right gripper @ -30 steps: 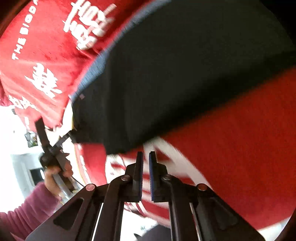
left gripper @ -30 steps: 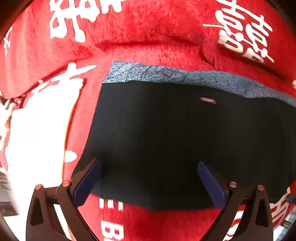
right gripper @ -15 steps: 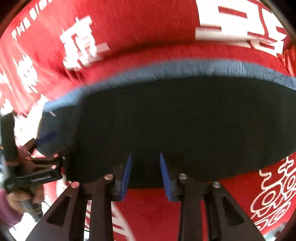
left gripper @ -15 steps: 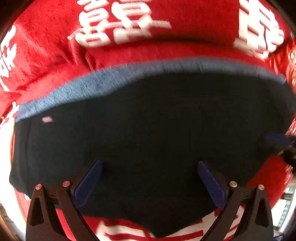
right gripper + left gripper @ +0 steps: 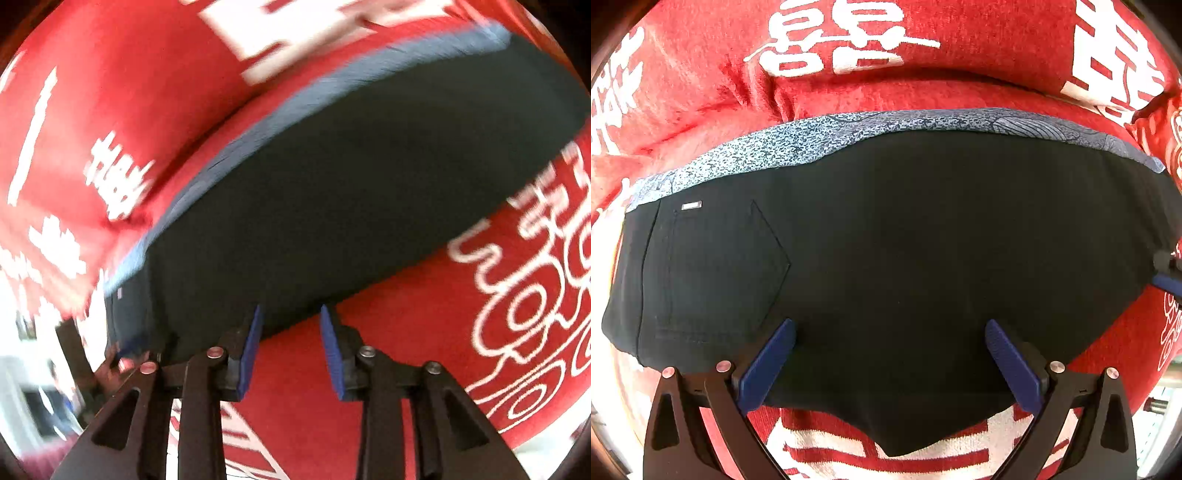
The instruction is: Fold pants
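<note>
A red blanket [image 5: 960, 92] with large white characters and line drawings fills both views and lies under everything. On it rest the black pants [image 5: 905, 240], folded into a wide dark band that crosses the middle of the left wrist view from edge to edge; in the right wrist view, which is blurred, the band runs from the lower left to the upper right. Along the pants' upper edge runs a speckled grey-blue strip [image 5: 849, 133] of fabric. A stitched back pocket [image 5: 720, 266] sits at the left of the left wrist view, with a small pale label [image 5: 691, 205] above it.

The left gripper [image 5: 888, 365] hangs over the lower middle of the pants with its blue pads wide apart and nothing pressed between them. The right gripper [image 5: 290, 350] has its jaws partly apart, having just been opening; the pants' lower edge lies just above its tips, and only red blanket shows between the pads.
</note>
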Tool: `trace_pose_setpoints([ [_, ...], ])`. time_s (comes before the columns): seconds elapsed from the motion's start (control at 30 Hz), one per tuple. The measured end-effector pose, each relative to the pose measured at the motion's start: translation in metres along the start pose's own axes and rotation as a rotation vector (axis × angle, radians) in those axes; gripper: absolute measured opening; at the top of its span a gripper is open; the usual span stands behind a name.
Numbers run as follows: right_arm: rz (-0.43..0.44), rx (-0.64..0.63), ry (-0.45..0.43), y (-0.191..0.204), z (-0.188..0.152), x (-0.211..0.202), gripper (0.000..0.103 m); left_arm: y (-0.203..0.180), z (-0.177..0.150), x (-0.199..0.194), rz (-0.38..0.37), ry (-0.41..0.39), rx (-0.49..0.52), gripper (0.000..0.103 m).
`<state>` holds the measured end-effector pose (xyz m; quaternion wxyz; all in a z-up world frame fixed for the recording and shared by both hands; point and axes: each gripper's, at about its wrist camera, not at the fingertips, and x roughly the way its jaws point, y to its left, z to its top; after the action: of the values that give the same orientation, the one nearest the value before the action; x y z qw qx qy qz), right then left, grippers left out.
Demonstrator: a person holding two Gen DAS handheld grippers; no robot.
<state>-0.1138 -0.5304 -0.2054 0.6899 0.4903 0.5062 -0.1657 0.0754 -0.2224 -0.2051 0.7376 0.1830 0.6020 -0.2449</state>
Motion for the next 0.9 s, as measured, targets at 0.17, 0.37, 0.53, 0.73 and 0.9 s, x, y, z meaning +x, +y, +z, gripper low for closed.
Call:
trace_pose_setpoints([
  [0.17, -0.005, 0.038, 0.009, -0.011, -0.002, 0.003, 0.01, 0.0, 0.0, 0.001, 0.004, 0.006, -0.005, 0.103],
  [0.37, -0.137, -0.047, 0.034, 0.002, -0.016, -0.013, 0.012, -0.001, 0.013, -0.004, 0.025, 0.047, -0.017, 0.103],
  [0.53, -0.149, -0.304, -0.049, 0.057, 0.008, -0.023, 0.051, -0.001, 0.06, -0.02, 0.016, -0.046, -0.075, 0.103],
  [0.73, -0.078, -0.422, -0.03, 0.114, 0.064, 0.032, 0.051, -0.001, 0.12, 0.01, 0.113, -0.095, -0.113, 0.103],
  [0.9, -0.158, -0.486, 0.005, 0.107, 0.081, 0.064, 0.045, 0.023, 0.128, 0.048, 0.101, -0.043, -0.224, 0.103],
])
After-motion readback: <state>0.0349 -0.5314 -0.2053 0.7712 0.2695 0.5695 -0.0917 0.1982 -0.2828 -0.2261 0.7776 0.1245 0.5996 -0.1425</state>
